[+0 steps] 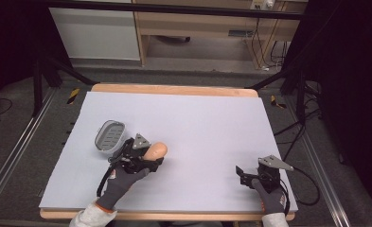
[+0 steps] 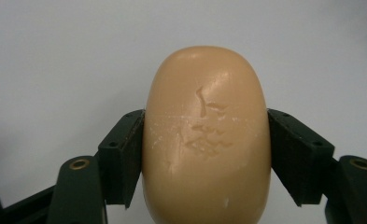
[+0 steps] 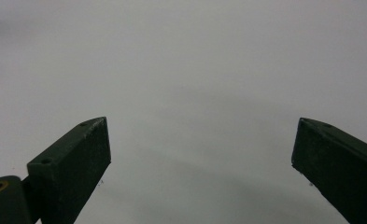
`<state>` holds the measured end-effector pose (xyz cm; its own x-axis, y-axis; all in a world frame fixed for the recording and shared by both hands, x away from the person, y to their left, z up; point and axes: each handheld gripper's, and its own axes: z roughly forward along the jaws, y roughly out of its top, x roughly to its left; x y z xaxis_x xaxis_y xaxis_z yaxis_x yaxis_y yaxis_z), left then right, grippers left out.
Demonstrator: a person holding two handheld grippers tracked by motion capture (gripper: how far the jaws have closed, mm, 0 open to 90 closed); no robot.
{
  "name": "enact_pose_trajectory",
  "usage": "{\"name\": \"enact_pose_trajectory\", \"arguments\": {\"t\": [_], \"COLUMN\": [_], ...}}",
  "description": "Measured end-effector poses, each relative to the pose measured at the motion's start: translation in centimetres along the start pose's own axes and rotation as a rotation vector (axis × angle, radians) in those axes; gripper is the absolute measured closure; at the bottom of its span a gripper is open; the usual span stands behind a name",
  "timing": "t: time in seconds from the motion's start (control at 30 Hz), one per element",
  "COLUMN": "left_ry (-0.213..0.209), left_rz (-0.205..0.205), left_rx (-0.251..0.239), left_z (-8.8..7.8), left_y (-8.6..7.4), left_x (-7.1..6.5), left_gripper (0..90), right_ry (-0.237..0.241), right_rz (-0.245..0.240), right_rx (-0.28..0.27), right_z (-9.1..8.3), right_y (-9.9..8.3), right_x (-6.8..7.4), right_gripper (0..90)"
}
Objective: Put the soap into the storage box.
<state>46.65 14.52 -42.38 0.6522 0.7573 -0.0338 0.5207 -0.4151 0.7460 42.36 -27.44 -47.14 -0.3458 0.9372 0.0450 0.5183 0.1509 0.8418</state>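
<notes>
- The left gripper [image 1: 151, 160] is clamping a tan oval bar of soap [image 2: 205, 140] between both jaws, holding it at the near-left part of the grey-covered table [image 1: 198, 123].
- A grey slotted soap dish [image 1: 110, 135] is lying just beside it, farther left.
- The right gripper [image 1: 243, 176] is sitting near the table's right edge, jaws gaping wide around nothing.

The bench [image 1: 174, 90] is wood, and a big pale sheet [image 1: 198, 127] covers almost all of its top. A small grey dish [image 1: 110, 135] with ribs inside sits on the sheet, near the left side.
</notes>
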Motion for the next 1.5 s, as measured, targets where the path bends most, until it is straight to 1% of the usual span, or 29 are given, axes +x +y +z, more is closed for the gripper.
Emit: {"name": "enact_pose_trajectory", "arguments": {"t": [0.17, 0.27, 0.33, 0.4, 0.5, 0.57, 0.6, 0.73, 0.77, 0.8, 0.83, 0.87, 0.9, 0.93, 0.97, 1.0, 1.03, 1.07, 1.1, 1.13, 1.17, 1.2, 1.23, 1.27, 1.3, 1.33, 1.37, 1.4, 1.5], "left_ry": [0.004, 0.014, 0.019, 0.027, 0.038, 0.045, 0.056, 0.062, 0.070, 0.070, 0.076, 0.076, 0.088, 0.088, 0.100, 0.100, 0.115, 0.122, 0.125, 0.130, 0.137, 0.137, 0.153, 0.153, 0.159, 0.159, 0.171, 0.171, 0.187], "left_rz": [-0.039, -0.047, -0.053, -0.064, -0.080, -0.086, -0.092, -0.101, -0.105, -0.105, -0.116, -0.116, -0.122, -0.122, -0.135, -0.135, -0.145, -0.150, -0.158, -0.165, -0.168, -0.168, -0.176, -0.176, -0.189, -0.189, -0.192, -0.192, -0.198], "left_rx": [-0.025, -0.034, -0.039, -0.048, -0.056, -0.060, -0.064, -0.070, -0.074, -0.074, -0.083, -0.083, -0.087, -0.087, -0.089, -0.089, -0.091, -0.092, -0.095, -0.098, -0.097, -0.097, -0.096, -0.096, -0.096, -0.096, -0.090, -0.090, -0.080], "left_z": [-1.1, -1.4, -1.8, -2.2, -2.7, -3.0, -3.2, -3.6, -3.9, -3.9, -4.2, -4.2, -4.4, -4.4, -4.7, -4.7, -4.9, -5.0, -5.1, -5.2, -5.3, -5.3, -5.5, -5.5, -5.5, -5.5, -5.3, -5.3, -5.0], "left_y": [-0.3, -0.4, -0.5, -0.6, -0.8, -0.8, -0.8, -0.9, -0.9, -0.9, -0.9, -0.9, -0.9, -0.9, -1.0, -1.0, -1.0, -1.1, -1.1, -1.2, -1.2, -1.2, -1.4, -1.4, -1.5, -1.5, -1.6, -1.6, -1.8], "left_x": [1.0, 1.2, 1.6, 2.0, 2.6, 2.9, 3.2, 3.7, 4.0, 4.0, 4.4, 4.4, 4.9, 4.9, 5.4, 5.4, 6.0, 6.3, 6.6, 6.9, 7.2, 7.2, 7.8, 7.8, 8.3, 8.3, 8.7, 8.7, 9.3], "left_gripper": [31.3, 31.3, 31.3, 31.3, 31.2, 31.3, 31.3, 31.3, 31.3, 31.2, 31.2, 31.2, 31.3, 31.3, 31.3, 31.2, 31.3, 31.3, 31.3, 31.3, 31.3, 31.3, 31.3, 31.3, 31.3, 31.3, 31.3, 31.3, 31.3], "right_ry": [0.001, 0.000, 0.005, -0.002, 0.000, 0.000, -0.004, -0.005, -0.006, -0.006, -0.007, -0.007, -0.006, -0.006, -0.006, -0.006, -0.006, 0.001, 0.000, -0.006, -0.006, -0.006, -0.002, -0.002, 0.001, 0.001, 0.001, 0.001, 0.000], "right_rz": [0.003, -0.001, 0.005, -0.003, 0.004, -0.001, -0.008, -0.007, -0.007, -0.007, -0.011, -0.011, -0.012, -0.012, -0.011, -0.011, -0.010, 0.003, 0.002, -0.012, -0.011, -0.011, -0.008, -0.010, -0.003, -0.003, -0.003, -0.003, -0.004], "right_rx": [0.002, 0.000, 0.000, -0.006, -0.004, -0.003, -0.004, -0.005, -0.005, -0.005, -0.004, -0.003, -0.002, -0.002, -0.003, -0.003, -0.003, 0.001, 0.001, -0.003, -0.002, -0.002, 0.001, 0.002, 0.004, 0.004, 0.005, 0.005, 0.004], "right_z": [0.0, 0.0, -0.1, -0.1, -0.1, -0.1, 0.0, 0.0, 0.0, 0.0, 0.0, 0.0, 0.0, 0.0, 0.0, 0.0, 0.0, 0.0, 0.0, 0.1, 0.1, 0.1, 0.1, 0.1, 0.1, 0.1, 0.1, 0.1, 0.1], "right_y": [0.0, 0.0, 0.0, 0.0, 0.0, 0.0, 0.0, 0.0, 0.0, 0.0, 0.0, 0.0, 0.0, 0.0, 0.0, 0.0, 0.0, 0.0, 0.0, 0.0, 0.0, 0.0, 0.0, 0.0, 0.0, 0.0, 0.1, 0.1, 0.1], "right_x": [0.0, 0.0, 0.0, 0.0, 0.1, 0.1, 0.1, 0.1, 0.1, 0.1, 0.0, 0.1, 0.1, 0.1, 0.1, 0.1, 0.1, 0.1, 0.1, 0.1, 0.1, 0.1, 0.2, 0.1, 0.2, 0.2, 0.2, 0.2, 0.2], "right_gripper": [4.8, 4.8, 4.8, 4.8, 4.8, 4.8, 4.8, 4.8, 4.8, 4.8, 4.8, 4.8, 4.8, 4.8, 4.8, 4.8, 4.8, 4.8, 4.8, 4.8, 4.8, 4.8, 4.8, 4.8, 4.8, 4.8, 4.8, 4.8, 4.8]}}
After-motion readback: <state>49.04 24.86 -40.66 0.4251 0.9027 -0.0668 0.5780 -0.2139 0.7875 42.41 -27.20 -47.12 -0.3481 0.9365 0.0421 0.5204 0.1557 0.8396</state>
